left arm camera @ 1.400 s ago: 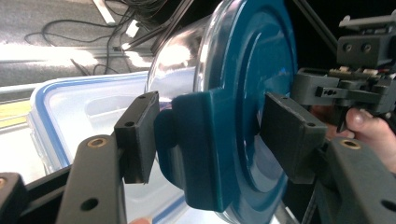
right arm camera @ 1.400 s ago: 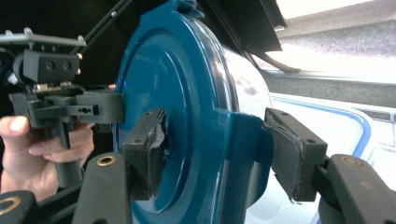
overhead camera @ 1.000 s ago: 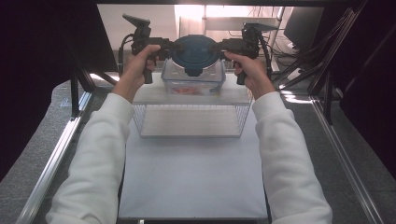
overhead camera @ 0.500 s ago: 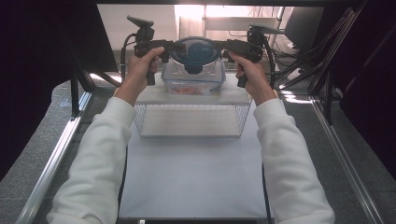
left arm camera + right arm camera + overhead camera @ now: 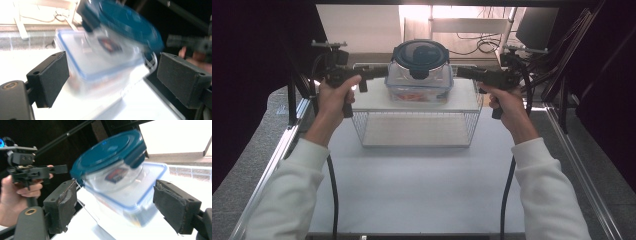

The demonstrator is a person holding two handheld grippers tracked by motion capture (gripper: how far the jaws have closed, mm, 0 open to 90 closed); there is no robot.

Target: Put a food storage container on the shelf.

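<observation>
Both claws have let go of the round bowl (image 5: 420,62) and drawn apart. The left claw (image 5: 379,71) gapes wide just beside it; the bowl sits stacked on a box (image 5: 419,90) atop the wire rack (image 5: 417,127). Stiff, slippery plastic: grip beneath the lid's rim. The right claw (image 5: 464,73) is likewise wide, hands level.

Lab recording bench, white tabletop (image 5: 422,195) in metal framing (image 5: 277,155), black curtains (image 5: 257,50), loose cables (image 5: 484,45) behind

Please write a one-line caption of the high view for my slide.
Two hand-held claws, left claw and right claw, flank stacked clear containers on a white board atop a wire basket.
</observation>
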